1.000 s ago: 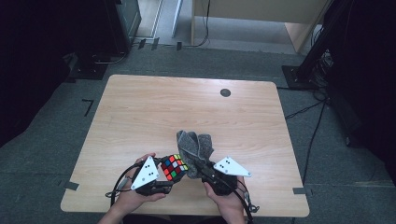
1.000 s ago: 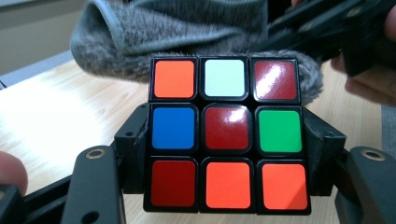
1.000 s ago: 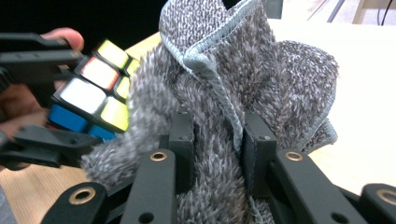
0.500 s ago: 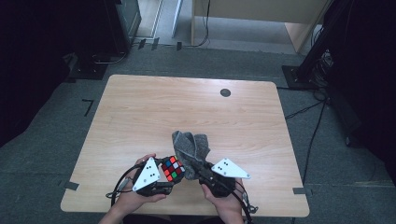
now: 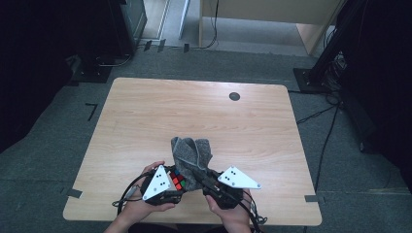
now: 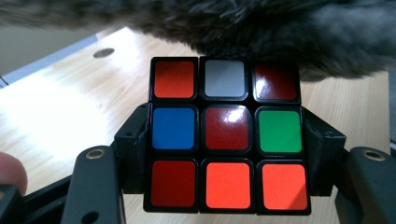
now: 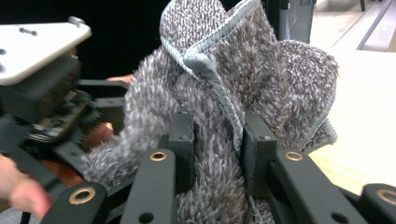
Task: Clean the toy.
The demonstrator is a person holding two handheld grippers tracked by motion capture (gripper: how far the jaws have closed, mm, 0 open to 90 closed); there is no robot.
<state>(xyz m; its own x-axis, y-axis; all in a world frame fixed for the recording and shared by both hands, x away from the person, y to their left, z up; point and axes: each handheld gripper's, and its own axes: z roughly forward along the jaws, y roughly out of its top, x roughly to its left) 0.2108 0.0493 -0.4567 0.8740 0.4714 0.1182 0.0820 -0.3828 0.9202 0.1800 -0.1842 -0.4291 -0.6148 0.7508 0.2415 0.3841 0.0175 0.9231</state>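
Left tongs (image 6: 224,186): pinching the puzzle cube (image 6: 226,135) by two opposite faces, near the desk's (image 5: 145,121) front edge | Right tongs (image 7: 217,154): pressed on a fold of the grey cloth (image 7: 243,79), draped against the cube | Handling: cube stiff, glossy, likely slippery, so keep your flat-face hold; cloth soft, light, so grip a bunched fold.

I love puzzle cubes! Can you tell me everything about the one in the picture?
The puzzle cube is shiny plastic with black edges. Its near face shows red, orange, white, blue and green stickers, three by three. The left gripper clamps it from both sides above the wooden table, and a fuzzy grey cloth brushes its far edge.
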